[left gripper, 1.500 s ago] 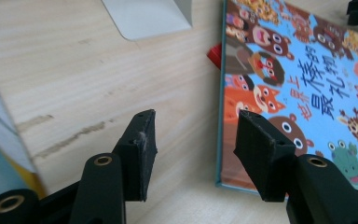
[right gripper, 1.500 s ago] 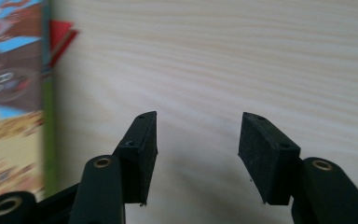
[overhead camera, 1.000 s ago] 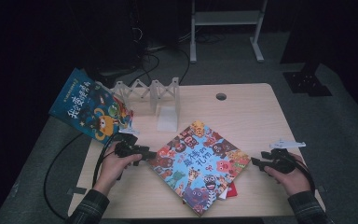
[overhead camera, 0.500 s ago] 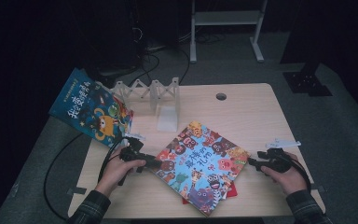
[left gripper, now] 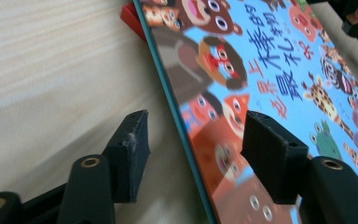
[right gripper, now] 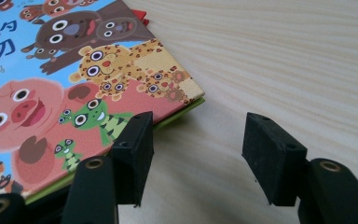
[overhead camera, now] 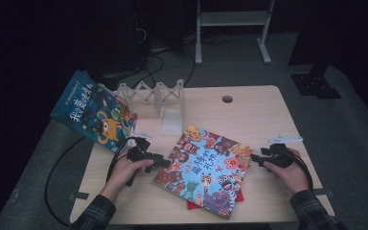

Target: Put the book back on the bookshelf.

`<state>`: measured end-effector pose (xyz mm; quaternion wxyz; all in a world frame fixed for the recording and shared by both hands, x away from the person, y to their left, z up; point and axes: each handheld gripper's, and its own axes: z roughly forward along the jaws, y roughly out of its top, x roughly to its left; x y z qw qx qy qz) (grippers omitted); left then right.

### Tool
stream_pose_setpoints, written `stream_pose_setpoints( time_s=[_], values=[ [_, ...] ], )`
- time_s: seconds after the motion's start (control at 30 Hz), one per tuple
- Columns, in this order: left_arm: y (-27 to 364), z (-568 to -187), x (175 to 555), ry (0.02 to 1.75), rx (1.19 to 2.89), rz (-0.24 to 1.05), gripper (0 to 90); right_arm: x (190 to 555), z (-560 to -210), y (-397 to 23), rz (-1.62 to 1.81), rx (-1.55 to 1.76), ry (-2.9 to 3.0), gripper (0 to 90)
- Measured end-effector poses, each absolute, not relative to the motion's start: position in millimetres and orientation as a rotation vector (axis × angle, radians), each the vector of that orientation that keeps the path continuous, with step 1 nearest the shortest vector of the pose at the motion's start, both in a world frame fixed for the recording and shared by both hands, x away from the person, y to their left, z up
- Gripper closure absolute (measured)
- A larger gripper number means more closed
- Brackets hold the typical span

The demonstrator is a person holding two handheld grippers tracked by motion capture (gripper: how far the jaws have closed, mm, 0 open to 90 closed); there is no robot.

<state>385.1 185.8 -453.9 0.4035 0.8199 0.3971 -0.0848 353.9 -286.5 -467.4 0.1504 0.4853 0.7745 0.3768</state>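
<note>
Picture book (overhead camera: 205, 170) with the cartoon animals on its blue cover lies flat on the tabletop (overhead camera: 249, 115), turned like a diamond, right between our two tools. Something red (overhead camera: 239, 195) peeks out from under its near edge, can't tell what.

Our left hand-held gripper (overhead camera: 165, 162) sits at the book's left edge. From the left gripper view, that teal edge runs up between the two jaws: one pad (left gripper: 133, 149) is off over bare wood, the other (left gripper: 270, 154) hangs over the cover. The jaws have just been opening wider, they stand apart, and neither pad presses on the book, so it's between them but not clamped.

Our right hand-held gripper (overhead camera: 255, 158) is at the book's right corner. In the right gripper view, the corner with the leopard and the pig pokes in toward the left jaw (right gripper: 133, 149); that pad sits right at the green lower edge of the book, and we can't say for sure whether it touches. The other jaw (right gripper: 270, 156) is well off over plain wood. Jaws apart here too, and they've just been opening a little, with the gap between them over bare tabletop.

Off beyond our left tool, a second book (overhead camera: 93, 111) leans up at the table's far left corner, next to a white zigzag rack (overhead camera: 158, 93).
</note>
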Motion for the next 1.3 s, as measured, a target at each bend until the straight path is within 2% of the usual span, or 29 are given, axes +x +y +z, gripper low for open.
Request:
stream_pose_setpoints(
  time_s=[0.07,0.13,0.23,0.7,0.93,1.3],
  values=[
    [182,-456,385,0.995,2.078,-0.239,39.4,359,-468,-285,1.091,1.399,2.22,40.7],
    [179,-455,382,0.979,2.094,-0.283,45.3,362,-470,-284,1.107,1.41,2.209,40.8],
    [177,-452,378,0.967,2.134,-0.264,46.4,366,-471,-283,1.107,1.416,2.206,41.0],
    [172,-447,351,0.899,2.199,-0.39,50.8,383,-473,-272,1.072,1.39,2.201,45.6],
    [183,-445,354,0.947,2.143,-0.326,42.4,391,-472,-261,1.06,1.362,2.216,49.8],
    [189,-455,361,1.025,2.074,-0.289,36.6,396,-470,-244,1.002,1.324,2.237,51.5]
  ],
)
